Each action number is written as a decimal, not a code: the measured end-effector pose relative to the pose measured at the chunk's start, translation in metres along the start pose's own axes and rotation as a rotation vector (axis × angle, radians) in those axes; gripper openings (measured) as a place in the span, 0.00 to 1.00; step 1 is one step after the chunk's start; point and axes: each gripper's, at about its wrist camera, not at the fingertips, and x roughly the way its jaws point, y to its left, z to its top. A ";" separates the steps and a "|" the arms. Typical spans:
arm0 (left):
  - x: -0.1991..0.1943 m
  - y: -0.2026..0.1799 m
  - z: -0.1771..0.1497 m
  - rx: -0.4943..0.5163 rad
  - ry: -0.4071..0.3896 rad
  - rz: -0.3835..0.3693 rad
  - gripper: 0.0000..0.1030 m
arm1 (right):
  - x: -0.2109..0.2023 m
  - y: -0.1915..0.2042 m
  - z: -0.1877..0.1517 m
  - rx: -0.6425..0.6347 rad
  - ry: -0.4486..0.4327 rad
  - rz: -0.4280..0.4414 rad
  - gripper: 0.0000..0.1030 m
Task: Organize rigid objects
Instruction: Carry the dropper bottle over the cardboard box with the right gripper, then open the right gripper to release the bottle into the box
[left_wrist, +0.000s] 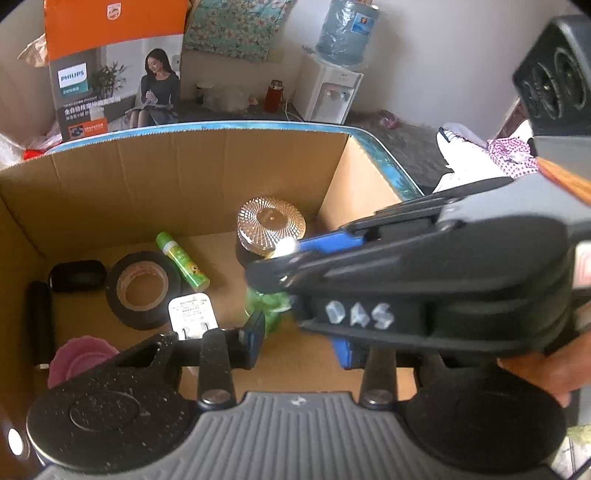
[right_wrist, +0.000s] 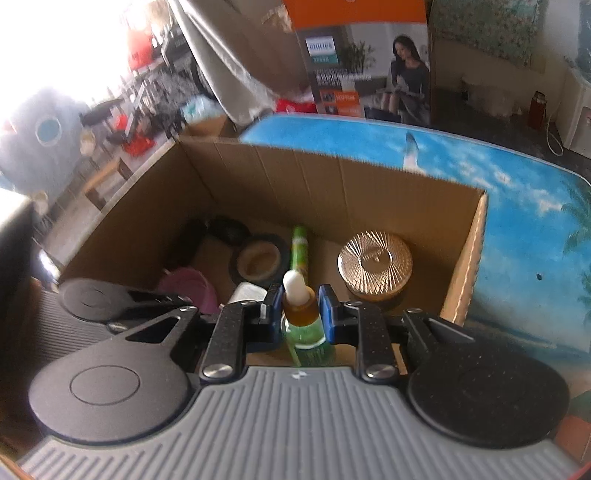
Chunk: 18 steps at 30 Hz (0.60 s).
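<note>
The right gripper (right_wrist: 297, 310) fills the near foreground, its blue pads clamped on the amber neck of a green dropper bottle (right_wrist: 300, 317) with a white rubber bulb, held upright above an open cardboard box (right_wrist: 369, 184). The left gripper (left_wrist: 299, 343) hovers over the same box with its jaws apart and nothing pressed between them; the right gripper crosses in front of it. On the box floor lie a roll of black tape (left_wrist: 142, 290), a green tube (left_wrist: 183, 260), a white charger (left_wrist: 192, 313), a gold-lidded jar (left_wrist: 270, 225), a pink cup (left_wrist: 83, 360) and dark items at the left wall.
</note>
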 end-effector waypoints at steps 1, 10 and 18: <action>-0.001 -0.001 0.000 0.005 -0.003 0.001 0.42 | 0.003 0.002 -0.001 -0.016 0.007 -0.004 0.21; -0.025 -0.017 -0.009 0.075 -0.073 0.021 0.63 | -0.013 0.013 0.000 -0.033 -0.032 -0.038 0.41; -0.101 -0.037 -0.041 0.143 -0.222 0.037 0.84 | -0.097 0.028 -0.033 0.067 -0.241 0.000 0.50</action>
